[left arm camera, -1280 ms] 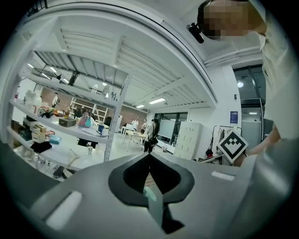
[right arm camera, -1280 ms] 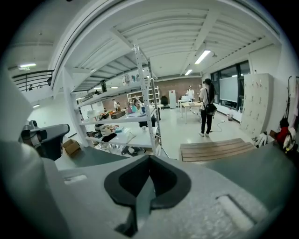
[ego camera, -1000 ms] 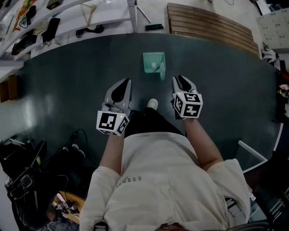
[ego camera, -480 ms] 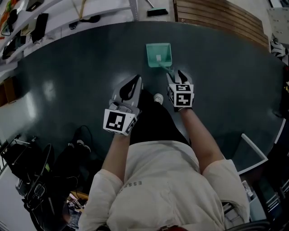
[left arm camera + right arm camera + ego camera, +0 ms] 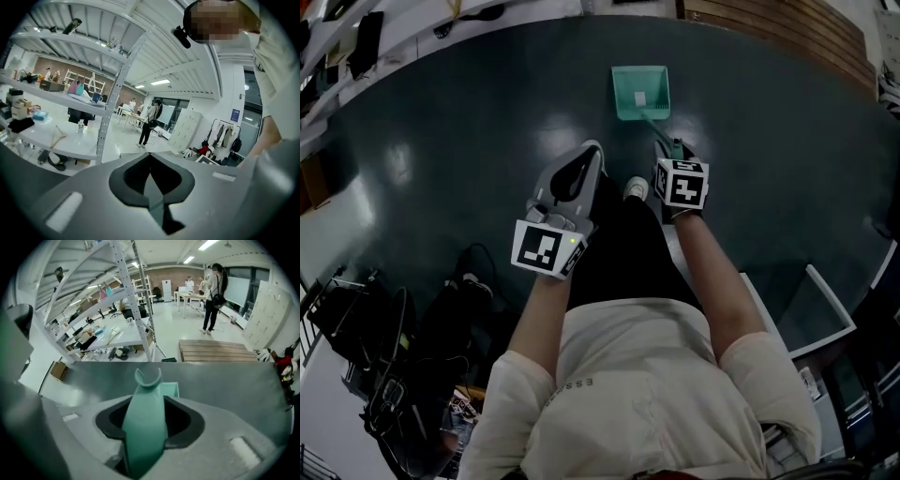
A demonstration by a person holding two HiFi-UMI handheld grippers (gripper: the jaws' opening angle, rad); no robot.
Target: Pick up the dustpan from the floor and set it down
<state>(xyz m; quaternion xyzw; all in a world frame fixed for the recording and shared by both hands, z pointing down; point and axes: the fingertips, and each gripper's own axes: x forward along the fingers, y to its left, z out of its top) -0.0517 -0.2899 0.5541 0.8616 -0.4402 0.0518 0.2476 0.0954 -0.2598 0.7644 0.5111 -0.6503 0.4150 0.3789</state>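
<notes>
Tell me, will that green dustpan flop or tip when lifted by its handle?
The green plastic dustpan looks thin and moulded, so probably stiff and light. The right gripper, its jaws having just been closing around the handle, takes it far from the scoop, so the scoop may tip down.

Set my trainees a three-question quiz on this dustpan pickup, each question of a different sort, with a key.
1. True or false: the left gripper holds the dustpan.
2. What sits between the right gripper's jaws? A) nothing B) the dustpan's handle C) a brush
3. Fill in: the dustpan's pan rests on the dark ____.
Key: 1. false; its jaws are together, empty. 2. B; the jaws have just been closing on it. 3. floor.
</notes>
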